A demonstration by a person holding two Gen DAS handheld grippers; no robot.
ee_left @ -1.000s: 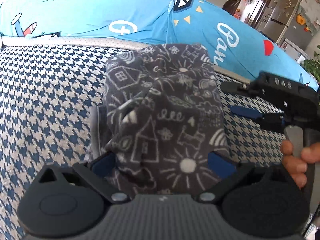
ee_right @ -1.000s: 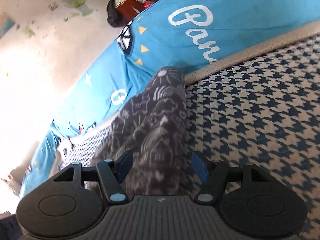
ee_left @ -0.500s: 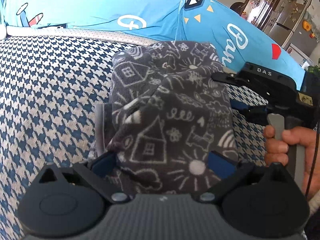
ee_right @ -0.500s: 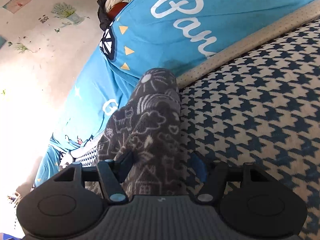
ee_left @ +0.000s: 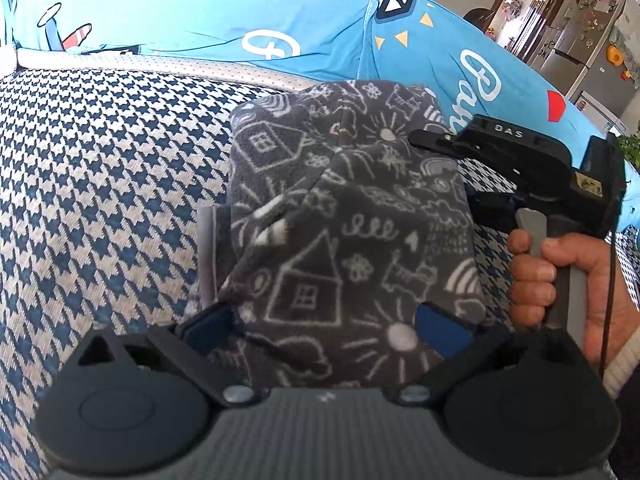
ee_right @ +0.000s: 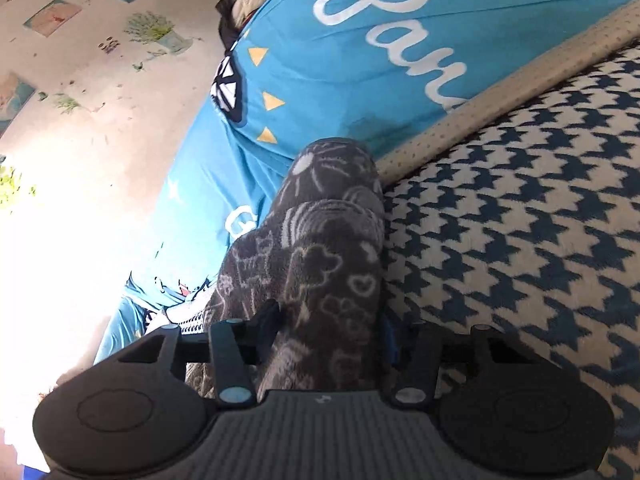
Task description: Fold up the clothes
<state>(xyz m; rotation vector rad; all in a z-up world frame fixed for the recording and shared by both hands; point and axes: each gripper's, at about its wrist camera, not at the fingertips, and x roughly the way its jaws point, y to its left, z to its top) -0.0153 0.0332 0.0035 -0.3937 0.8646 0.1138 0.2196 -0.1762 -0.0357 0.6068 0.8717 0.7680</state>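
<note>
While the folded grey fleece garment with white doodle houses and suns (ee_left: 344, 216) lies on the blue-and-cream houndstooth cushion (ee_left: 104, 184), the left gripper (ee_left: 324, 320) straddles its near edge, jaws spread; the right gripper (ee_right: 328, 332) is closing, jaws on the bundle's end.

Fuzzy fleece garment (ee_left: 344, 216) on coarse woven houndstooth cover (ee_left: 112, 168)
</note>
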